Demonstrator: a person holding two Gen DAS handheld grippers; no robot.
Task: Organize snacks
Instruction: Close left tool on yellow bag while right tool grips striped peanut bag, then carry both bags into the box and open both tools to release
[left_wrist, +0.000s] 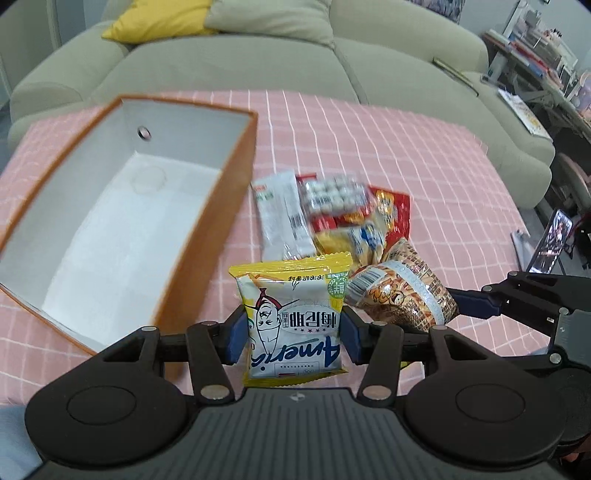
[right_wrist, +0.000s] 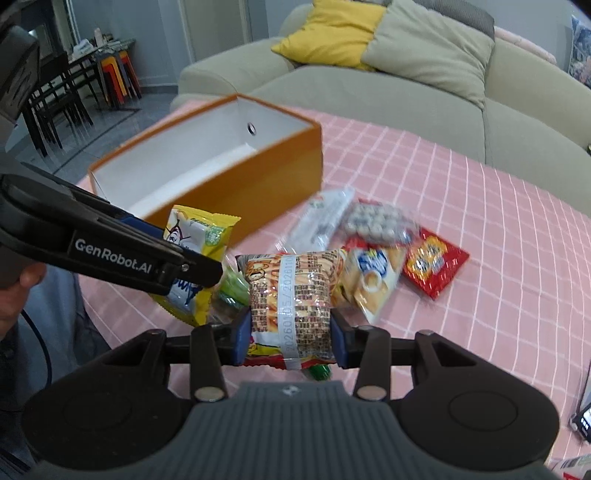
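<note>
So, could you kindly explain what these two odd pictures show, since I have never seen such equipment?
There is no robot here: a person holds hand-operated tongs in each hand, and each carries a wide-angle camera looking forward along its two fingers. One picture comes from the left tongs, which grip a yellow snack packet. The other comes from the right tongs, which grip a brown patterned snack bag. Both are shut on their snack. On the pink checked tablecloth stands an open orange box, white inside and holding nothing, with a small pile of other snack packets beside it. A sofa stands behind the table.
</note>
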